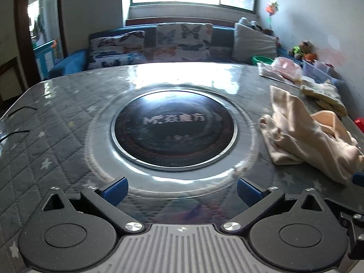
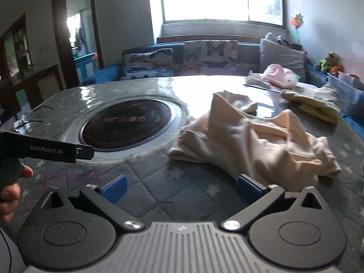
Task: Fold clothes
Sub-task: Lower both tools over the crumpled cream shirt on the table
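left tool (image 1: 180, 190) apart | right tool (image 2: 180, 188) apart | cream garment (image 2: 254, 141) crumpled, seemingly unheld

The quilted grey tabletop (image 1: 52, 122) lies bare across the left and centre of the left wrist view, broken only by a flat, round black hob (image 1: 174, 128) set flush in it. At the right of that frame, a crumpled cream garment (image 1: 304, 136) heaps up from the surface. Behind it, at upper right, a folded yellow cloth (image 1: 325, 95) and a pink bundle (image 1: 285, 68) crowd the far edge. In the right wrist view, open tabletop lies between the spread blue fingers (image 2: 113, 188).
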Available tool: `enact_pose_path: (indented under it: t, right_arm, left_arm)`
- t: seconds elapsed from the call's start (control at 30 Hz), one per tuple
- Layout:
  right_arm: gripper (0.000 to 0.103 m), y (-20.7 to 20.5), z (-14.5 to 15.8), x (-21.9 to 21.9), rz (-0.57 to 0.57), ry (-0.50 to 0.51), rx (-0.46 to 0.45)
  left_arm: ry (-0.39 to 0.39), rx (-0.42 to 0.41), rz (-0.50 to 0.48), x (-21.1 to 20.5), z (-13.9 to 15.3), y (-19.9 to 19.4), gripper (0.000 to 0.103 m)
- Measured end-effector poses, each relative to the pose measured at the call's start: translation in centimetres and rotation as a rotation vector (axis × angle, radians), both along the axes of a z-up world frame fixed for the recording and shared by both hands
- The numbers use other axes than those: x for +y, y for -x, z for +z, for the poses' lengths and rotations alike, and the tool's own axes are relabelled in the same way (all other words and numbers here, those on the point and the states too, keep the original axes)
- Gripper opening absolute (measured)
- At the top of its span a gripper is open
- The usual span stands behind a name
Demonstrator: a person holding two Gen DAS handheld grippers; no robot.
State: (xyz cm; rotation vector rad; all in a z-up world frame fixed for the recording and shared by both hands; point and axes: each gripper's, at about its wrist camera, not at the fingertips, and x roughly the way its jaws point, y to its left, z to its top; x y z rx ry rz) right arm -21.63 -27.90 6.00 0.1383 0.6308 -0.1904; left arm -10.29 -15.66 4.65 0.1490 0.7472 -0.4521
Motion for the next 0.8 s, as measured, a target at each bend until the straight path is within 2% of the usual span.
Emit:
enact_pose_path:
  t: [0.33, 0.8]
  right_arm:
    - [0.103, 1.7, -0.3, -1.6, -0.065, 0.000, 0.031]
    - [0.103, 2.5, -0.3, -3.7, -0.112, -0.003, 0.023]
  left_arm:
    - [-0.023, 0.023, -0.094, -3.3, 0.3, 1.0, 0.103]
    - [-0.094, 0.017, -0.120, -6.8, 0.2, 1.0, 0.103]
